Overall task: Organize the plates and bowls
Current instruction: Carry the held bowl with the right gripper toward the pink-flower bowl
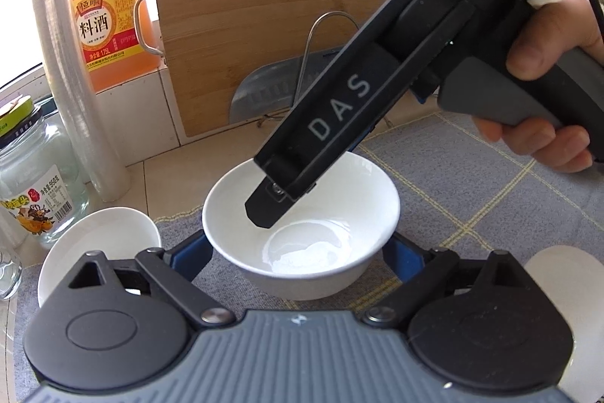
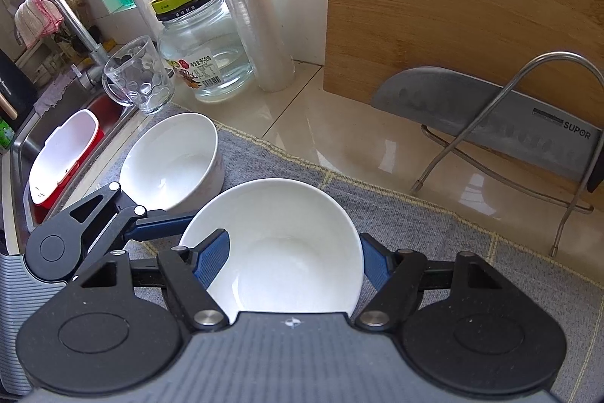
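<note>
A white bowl (image 1: 302,214) sits low over the grey checked mat (image 1: 472,184). My left gripper (image 1: 298,252) straddles it, blue pads (image 1: 190,252) against both sides of its wall, gripping it. My right gripper (image 2: 292,238) comes down from the upper right, held by a hand (image 1: 551,63). Its jaws stand apart: the left finger (image 2: 211,259) hangs inside the bowl (image 2: 287,233) and the right finger sits just outside the rim, so nothing is pinched. A second white bowl (image 2: 173,157) stands to the left, tilted on the mat's edge.
A bamboo cutting board (image 2: 453,6) and a cleaver (image 2: 490,123) on a wire rack stand behind. A glass jar (image 2: 204,51), glass mug (image 2: 139,78), plastic roll (image 2: 245,6) and cooking wine bottle (image 1: 109,10) line the left. The sink (image 2: 34,146) holds a red-and-white basin. Another white dish (image 1: 570,286) lies right.
</note>
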Motion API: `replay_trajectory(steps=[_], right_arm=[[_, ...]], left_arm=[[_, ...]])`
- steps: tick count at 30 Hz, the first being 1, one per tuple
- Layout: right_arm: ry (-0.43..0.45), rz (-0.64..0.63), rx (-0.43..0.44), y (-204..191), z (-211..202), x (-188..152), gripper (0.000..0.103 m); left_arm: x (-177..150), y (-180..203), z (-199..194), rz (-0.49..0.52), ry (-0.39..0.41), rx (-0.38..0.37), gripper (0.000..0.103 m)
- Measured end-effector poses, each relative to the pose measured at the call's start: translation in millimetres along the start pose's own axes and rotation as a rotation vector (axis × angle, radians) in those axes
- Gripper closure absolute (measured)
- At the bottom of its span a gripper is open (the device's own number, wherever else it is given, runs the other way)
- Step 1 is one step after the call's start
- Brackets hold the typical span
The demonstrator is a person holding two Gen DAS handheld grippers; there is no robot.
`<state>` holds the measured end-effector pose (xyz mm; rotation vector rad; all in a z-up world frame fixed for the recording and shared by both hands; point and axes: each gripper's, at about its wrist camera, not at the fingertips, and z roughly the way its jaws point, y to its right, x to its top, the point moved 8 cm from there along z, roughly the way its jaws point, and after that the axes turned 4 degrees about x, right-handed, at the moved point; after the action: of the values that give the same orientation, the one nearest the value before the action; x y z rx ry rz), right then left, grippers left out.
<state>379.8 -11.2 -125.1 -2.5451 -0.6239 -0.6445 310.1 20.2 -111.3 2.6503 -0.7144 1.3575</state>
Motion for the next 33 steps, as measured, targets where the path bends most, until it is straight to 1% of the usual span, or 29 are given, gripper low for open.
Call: replay_trajectory(steps=[8, 17, 23, 33], right_arm=[[0.026, 0.019, 0.012, -6.8, -22.4, -5.2, 0.024], [0.062, 0.035, 0.02, -15.2, -57.4, -15.8, 0.024], [0.078, 0.043, 0.022, -20.2, -78.4, -29.1, 0.024], [0.095, 0.058, 0.012, -23.6, -109.1, -60.6, 0.024]], left_arm=[[10.0, 7.6, -16.5, 0.024, 0.009, -0.013, 0.008], [17.5, 22.4, -40.8, 0.048, 0.023, -0.035, 0.008], [20.1, 37.1, -56.2, 0.062, 0.028, -0.057, 0.008], [17.3, 68.0, -83.5, 0.084, 0.032, -0.092, 0.008]])
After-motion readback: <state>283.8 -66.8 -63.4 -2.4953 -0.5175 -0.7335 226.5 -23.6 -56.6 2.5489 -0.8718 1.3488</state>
